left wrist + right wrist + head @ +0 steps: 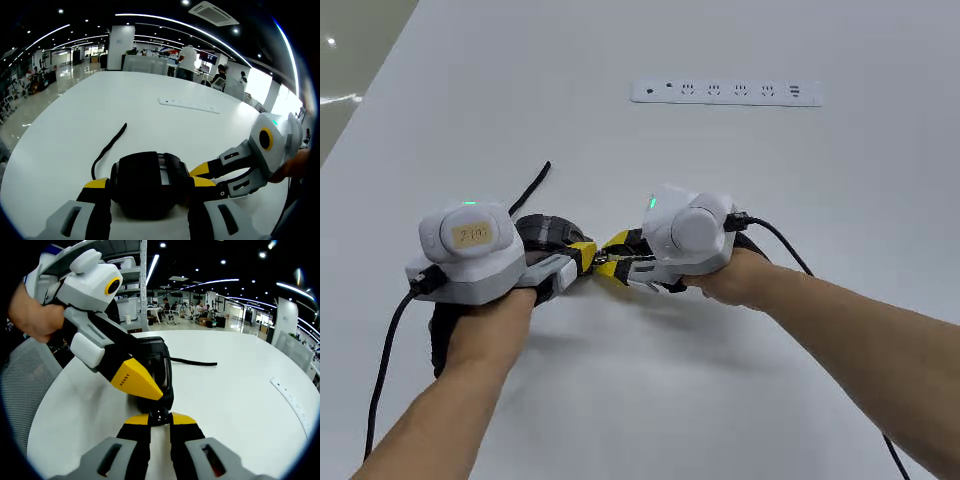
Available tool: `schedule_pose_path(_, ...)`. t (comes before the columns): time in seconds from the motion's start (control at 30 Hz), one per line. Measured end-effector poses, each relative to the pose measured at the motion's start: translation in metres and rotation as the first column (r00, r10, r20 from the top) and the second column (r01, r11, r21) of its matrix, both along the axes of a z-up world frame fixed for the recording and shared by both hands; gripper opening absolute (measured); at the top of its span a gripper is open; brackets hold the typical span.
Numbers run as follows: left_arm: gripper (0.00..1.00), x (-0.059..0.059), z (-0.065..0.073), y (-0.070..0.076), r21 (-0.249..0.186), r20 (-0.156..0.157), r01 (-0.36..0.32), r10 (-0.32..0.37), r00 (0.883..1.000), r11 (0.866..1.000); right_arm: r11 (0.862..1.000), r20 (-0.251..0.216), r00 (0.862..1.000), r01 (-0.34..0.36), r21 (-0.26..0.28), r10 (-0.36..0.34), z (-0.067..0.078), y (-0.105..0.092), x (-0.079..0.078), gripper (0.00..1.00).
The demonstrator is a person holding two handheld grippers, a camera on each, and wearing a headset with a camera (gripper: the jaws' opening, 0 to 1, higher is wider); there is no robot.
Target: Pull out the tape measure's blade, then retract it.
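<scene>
The black tape measure (150, 172) sits on the white table (650, 400), clamped between the yellow-tipped jaws of my left gripper (150, 184), which is shut on its body. In the head view the tape measure (546, 232) lies just beyond the left gripper (570, 262). My right gripper (160, 418) faces it from the opposite side, its jaws closed together on the small blade tip at the case's (159, 371) mouth. In the head view, the right gripper (611, 264) meets the left gripper tip to tip. No length of blade shows outside the case.
The tape measure's black wrist strap (532, 188) trails away across the table. A white power strip (725, 92) lies farther back. Gripper cables hang off both sides. An office with people lies beyond the table.
</scene>
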State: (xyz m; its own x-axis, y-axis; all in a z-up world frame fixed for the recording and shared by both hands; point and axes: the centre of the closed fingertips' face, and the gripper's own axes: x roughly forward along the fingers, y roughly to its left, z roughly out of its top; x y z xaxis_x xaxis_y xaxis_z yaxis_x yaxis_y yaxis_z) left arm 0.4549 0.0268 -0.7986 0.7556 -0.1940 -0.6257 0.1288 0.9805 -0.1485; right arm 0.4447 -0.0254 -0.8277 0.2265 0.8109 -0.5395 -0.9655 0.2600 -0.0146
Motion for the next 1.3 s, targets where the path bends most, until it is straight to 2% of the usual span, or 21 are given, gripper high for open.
schedule_pose_path(0.27,0.59,-0.0001,-0.0001,-0.0013,0.001,0.000,0.007,-0.007,1.000,1.000,1.000,0.012,1.000,-0.006,-0.007,0.006,-0.0007,-0.0009,-0.0007,0.13)
schedule_pose_path(0.5,0.60,-0.0010,-0.0010,-0.0033,0.023,0.001,0.030,-0.030,1.000,0.999,1.000,0.021,1.000,-0.018,-0.022,0.019,-0.0031,-0.0010,-0.0042,0.14)
schedule_pose_path(1.3,0.61,-0.0011,0.0000,-0.0018,0.031,-0.005,0.006,-0.006,1.000,1.000,0.996,0.063,0.998,-0.013,-0.083,0.018,-0.0011,-0.0043,-0.0033,0.15)
